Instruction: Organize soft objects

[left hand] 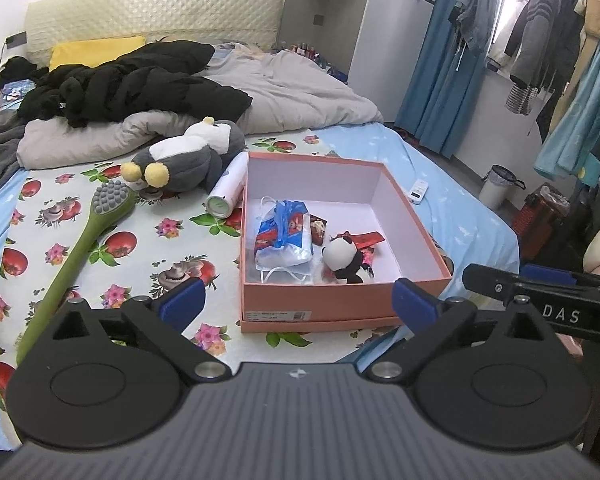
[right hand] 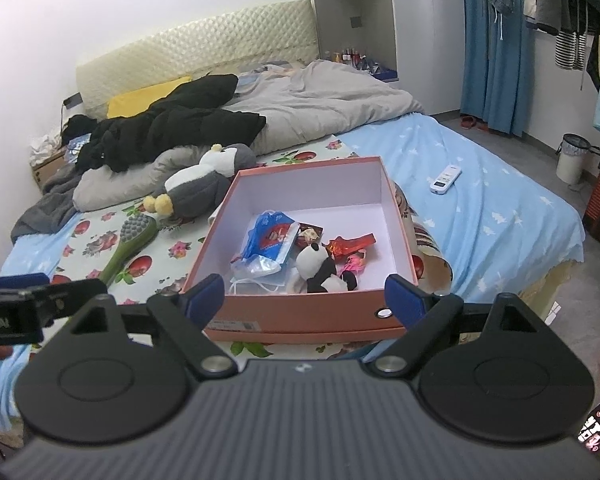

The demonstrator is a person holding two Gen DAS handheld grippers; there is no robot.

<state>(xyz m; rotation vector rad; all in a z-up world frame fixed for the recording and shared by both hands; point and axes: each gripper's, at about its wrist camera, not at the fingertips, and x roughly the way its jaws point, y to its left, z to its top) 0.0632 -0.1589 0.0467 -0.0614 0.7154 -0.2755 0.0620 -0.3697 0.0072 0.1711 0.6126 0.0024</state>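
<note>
Pink box point(left hand: 342, 300) on bed point(left hand: 440, 200) holds panda toy point(left hand: 345, 257), masks point(left hand: 286, 236), wrappers. Penguin plush point(left hand: 188, 156), brush point(left hand: 80, 240), tube point(left hand: 228, 190) lie left. Left gripper point(left hand: 298, 300) and right gripper point(right hand: 304, 296) spread wide, empty.

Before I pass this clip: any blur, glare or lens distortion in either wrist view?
Left wrist view: sharp, fisheye bends the bed's edges, bright window washes out the upper right, pink box evenly lit. Right wrist view: equally sharp, same barrel curve, dark vignette corners, no glare on the box.

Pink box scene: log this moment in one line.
left gripper open | right gripper open | panda plush in pink box
</note>
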